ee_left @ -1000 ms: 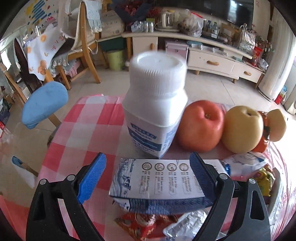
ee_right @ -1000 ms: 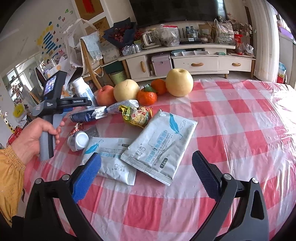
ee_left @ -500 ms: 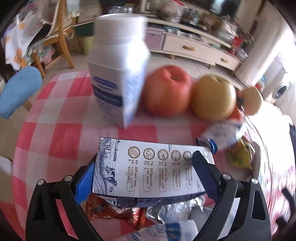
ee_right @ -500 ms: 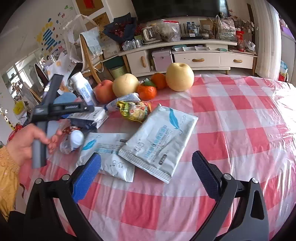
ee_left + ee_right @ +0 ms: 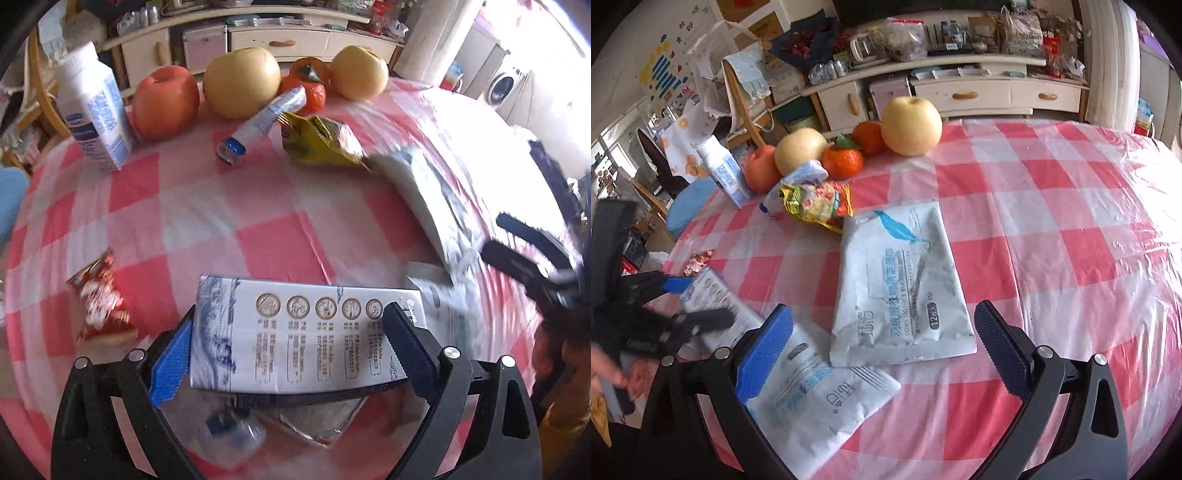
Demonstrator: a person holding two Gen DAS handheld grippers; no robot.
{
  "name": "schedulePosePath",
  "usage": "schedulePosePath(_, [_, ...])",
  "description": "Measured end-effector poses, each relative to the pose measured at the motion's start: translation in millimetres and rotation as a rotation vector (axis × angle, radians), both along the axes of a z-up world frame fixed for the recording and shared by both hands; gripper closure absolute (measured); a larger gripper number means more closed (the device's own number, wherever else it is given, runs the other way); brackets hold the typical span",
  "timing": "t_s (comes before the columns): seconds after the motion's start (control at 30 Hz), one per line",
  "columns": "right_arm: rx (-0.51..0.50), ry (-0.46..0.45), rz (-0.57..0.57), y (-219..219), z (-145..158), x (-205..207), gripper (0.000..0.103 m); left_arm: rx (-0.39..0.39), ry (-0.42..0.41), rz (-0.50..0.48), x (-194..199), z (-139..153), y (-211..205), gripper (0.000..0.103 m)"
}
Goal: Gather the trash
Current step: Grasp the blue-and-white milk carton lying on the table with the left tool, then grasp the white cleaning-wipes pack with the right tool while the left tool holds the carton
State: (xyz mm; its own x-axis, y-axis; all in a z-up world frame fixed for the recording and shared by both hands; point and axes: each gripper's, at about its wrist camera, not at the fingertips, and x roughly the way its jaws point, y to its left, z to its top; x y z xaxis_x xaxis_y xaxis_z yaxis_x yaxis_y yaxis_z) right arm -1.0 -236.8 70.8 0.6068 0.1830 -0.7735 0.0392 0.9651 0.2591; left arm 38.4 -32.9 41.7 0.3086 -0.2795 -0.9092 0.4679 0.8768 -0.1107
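Cardboard is what my left gripper (image 5: 288, 345) has between its fingers: a flattened blue-and-white carton (image 5: 295, 343), pinched across its width and lifted off the checked tablecloth (image 5: 229, 229). I judge it light and fairly stiff, though an empty carton will buckle if squeezed harder, so holding it by the side edges as now seems right.

Going left to right in the left wrist view: a red foil wrapper (image 5: 99, 299) lies at nine o'clock of the carton, thin and crinkly, best nipped at a raised edge. At eleven o'clock stands a white bottle (image 5: 92, 107), then an apple (image 5: 166, 99), pears and tangerines, which I take to be keepers. At one o'clock lies a yellow snack bag (image 5: 321, 142), soft and slippery.

My right gripper (image 5: 882, 350) hangs with fingers spread and nothing between them, over two grey wipe pouches (image 5: 901, 284), limp and flat; I would take them by a corner.

Open cloth lies to three o'clock of the pouches. The table's near edge is close beneath both grippers.
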Motion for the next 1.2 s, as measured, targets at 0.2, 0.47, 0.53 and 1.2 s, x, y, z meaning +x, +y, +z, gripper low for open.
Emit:
schedulePosePath(0.2, [-0.059,0.007,0.017,9,-5,7,0.004,-0.008,-0.060,0.085,-25,20,7,0.009])
schedulePosePath(0.47, [-0.088,0.024,0.010,6,-19,27,0.004,-0.228,0.024,0.348,-36,22,41,0.009])
schedulePosePath(0.53, [-0.076,0.027,0.018,4,-23,32,0.004,-0.258,0.059,0.388,-42,15,38,0.009])
schedulePosePath(1.2, [-0.195,0.036,0.064,13,-30,38,0.004,-0.060,0.013,0.503,6,-11,-14,0.009])
